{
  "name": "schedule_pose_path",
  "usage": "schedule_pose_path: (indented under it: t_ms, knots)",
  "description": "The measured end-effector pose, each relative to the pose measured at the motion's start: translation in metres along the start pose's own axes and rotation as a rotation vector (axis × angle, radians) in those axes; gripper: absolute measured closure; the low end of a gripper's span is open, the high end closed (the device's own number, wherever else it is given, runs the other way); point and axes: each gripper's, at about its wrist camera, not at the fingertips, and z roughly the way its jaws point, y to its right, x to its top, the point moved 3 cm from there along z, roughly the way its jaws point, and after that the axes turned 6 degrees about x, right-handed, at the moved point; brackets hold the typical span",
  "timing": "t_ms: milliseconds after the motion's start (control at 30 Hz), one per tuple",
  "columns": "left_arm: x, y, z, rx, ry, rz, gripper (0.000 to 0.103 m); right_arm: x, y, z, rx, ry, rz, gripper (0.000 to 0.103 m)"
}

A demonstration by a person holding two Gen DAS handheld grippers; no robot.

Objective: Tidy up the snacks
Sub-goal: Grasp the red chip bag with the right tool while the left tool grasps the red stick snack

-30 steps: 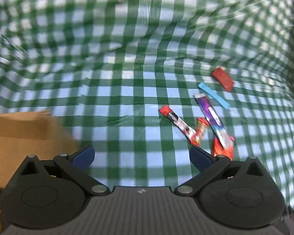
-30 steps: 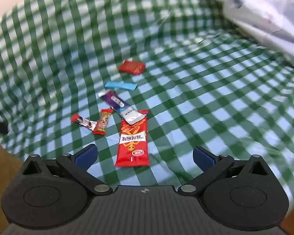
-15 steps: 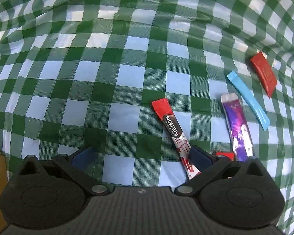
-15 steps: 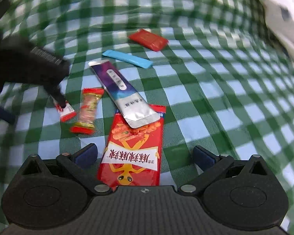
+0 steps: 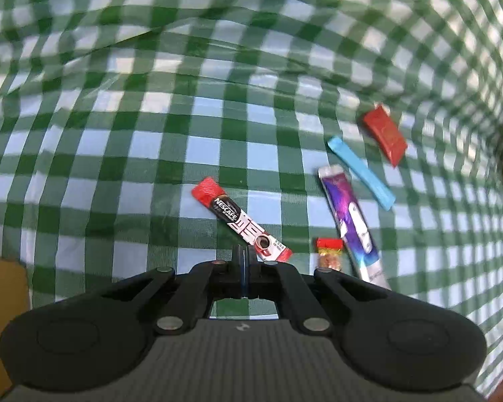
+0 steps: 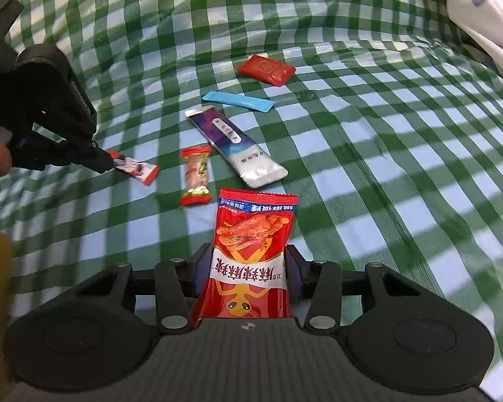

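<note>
Lying on a green-and-white checked cloth (image 6: 369, 154) were several snacks. The right gripper (image 6: 249, 268) had just been closing, w/ its jaws pinching a red snack bag (image 6: 253, 251) at the lower end. The left gripper (image 5: 243, 261) had jaws pressed together; from the right wrist view its tips met a Nescafe stick (image 5: 239, 221), though whether it gripped the stick couldn't be told. Nearby lay a wrapped candy (image 6: 195, 176), purple sachet (image 6: 236, 145), blue stick (image 6: 238, 100) & red packet (image 6: 266, 68).
</note>
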Motion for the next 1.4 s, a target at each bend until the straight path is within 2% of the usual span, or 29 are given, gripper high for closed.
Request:
schedule_pose_path:
  t_ms: [33, 67, 133, 167, 233, 300, 367, 400, 467, 500, 533, 600, 767, 933, 1000, 1167, 1300, 1400]
  knots:
    - [0.005, -0.003, 0.003, -0.011, -0.023, -0.035, 0.102, -0.003, -0.001, -0.005, -0.003, 0.007, 0.006, 0.055]
    - [0.012, -0.004, 0.009, -0.017, -0.045, -0.069, 0.098, -0.005, -0.001, -0.011, -0.01, 0.014, 0.014, 0.055]
    - [0.021, 0.0, 0.021, -0.002, -0.074, -0.088, 0.078, -0.007, 0.003, -0.018, -0.022, 0.021, 0.034, 0.055]
    - [0.024, 0.002, 0.027, 0.017, -0.077, -0.099, 0.072, -0.008, 0.005, -0.019, -0.024, 0.017, 0.046, 0.054]
    - [0.031, 0.004, 0.04, 0.025, -0.082, -0.106, 0.041, -0.01, 0.01, -0.019, -0.027, 0.009, 0.064, 0.054]
    - [0.038, 0.007, 0.057, 0.026, -0.119, -0.134, 0.022, -0.012, 0.017, -0.018, -0.023, -0.008, 0.074, 0.054]
    - [0.041, 0.008, 0.068, 0.032, -0.131, -0.156, 0.016, -0.014, 0.021, -0.013, -0.023, -0.023, 0.078, 0.054]
    - [0.042, 0.009, 0.068, 0.04, -0.111, -0.162, 0.016, -0.014, 0.023, -0.011, -0.024, -0.026, 0.076, 0.054]
    - [0.044, 0.012, 0.067, 0.059, -0.066, -0.136, 0.043, -0.015, 0.028, -0.006, -0.027, -0.033, 0.083, 0.054]
    - [0.044, 0.011, 0.065, 0.079, -0.055, -0.12, 0.079, -0.015, 0.03, -0.005, -0.028, -0.032, 0.09, 0.054]
    - [0.043, 0.006, 0.064, 0.083, -0.059, -0.119, 0.094, -0.016, 0.032, -0.005, -0.031, -0.03, 0.098, 0.054]
    - [0.041, -0.007, 0.061, 0.062, -0.073, -0.158, 0.1, -0.017, 0.034, -0.007, -0.041, -0.04, 0.117, 0.054]
    - [0.026, -0.028, 0.016, 0.08, -0.033, -0.119, 0.1, -0.017, 0.037, -0.032, -0.043, -0.017, 0.183, 0.054]
    - [-0.018, -0.037, -0.086, 0.07, 0.113, 0.026, 0.1, -0.015, 0.031, -0.078, -0.058, 0.047, 0.213, 0.055]
    - [-0.038, -0.047, -0.128, 0.057, 0.157, 0.051, 0.1, -0.014, 0.024, -0.099, -0.054, 0.067, 0.216, 0.055]
    - [-0.103, -0.086, -0.224, -0.014, 0.198, 0.075, 0.1, -0.022, -0.015, -0.169, -0.013, 0.122, 0.178, 0.055]
    - [-0.148, -0.134, -0.289, 0.009, 0.256, 0.069, 0.1, -0.036, -0.056, -0.222, 0.069, 0.111, 0.15, 0.055]
    - [-0.177, -0.174, -0.333, 0.033, 0.299, 0.043, 0.1, -0.048, -0.086, -0.257, 0.12, 0.117, 0.079, 0.055]
